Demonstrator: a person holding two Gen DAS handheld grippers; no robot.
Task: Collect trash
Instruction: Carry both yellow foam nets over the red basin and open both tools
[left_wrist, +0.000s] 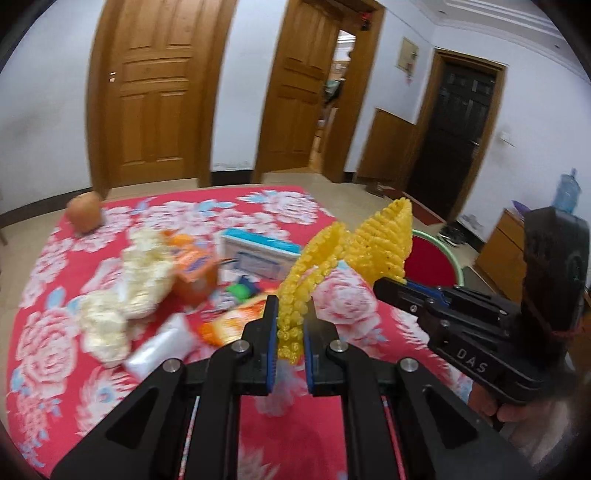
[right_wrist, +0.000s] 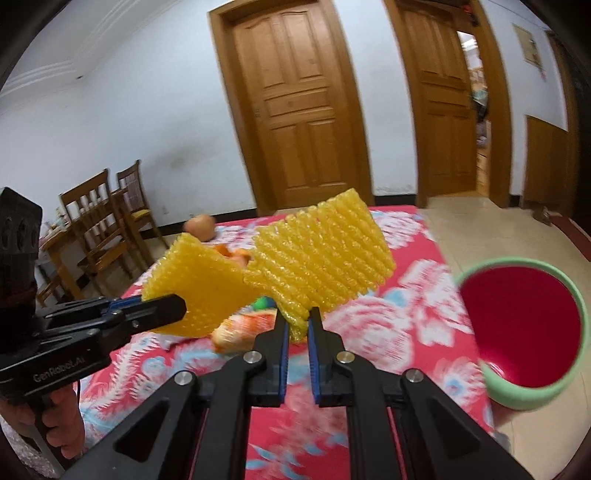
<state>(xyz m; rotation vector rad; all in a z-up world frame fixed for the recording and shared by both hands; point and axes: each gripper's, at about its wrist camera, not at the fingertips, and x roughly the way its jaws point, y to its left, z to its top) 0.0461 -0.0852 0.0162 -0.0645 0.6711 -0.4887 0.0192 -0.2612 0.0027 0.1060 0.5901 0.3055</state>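
Both grippers hold yellow foam fruit netting above the red floral cloth (left_wrist: 332, 424). My left gripper (left_wrist: 291, 325) is shut on one piece of yellow netting (left_wrist: 314, 266). My right gripper (right_wrist: 297, 321) is shut on a second piece of yellow netting (right_wrist: 325, 251); it also shows at the right of the left wrist view (left_wrist: 388, 284). The left gripper's piece (right_wrist: 199, 280) shows at the left of the right wrist view. A red bin with a green rim (right_wrist: 524, 325) stands on the floor to the right of the cloth.
On the cloth lie white foam netting (left_wrist: 125, 288), an orange carton (left_wrist: 195, 273), a blue-and-white box (left_wrist: 258, 254), a clear bag (left_wrist: 162, 347), an orange wrapper (right_wrist: 240, 328) and an orange-brown fruit (left_wrist: 85, 212). Wooden chairs (right_wrist: 107, 221) stand at the left.
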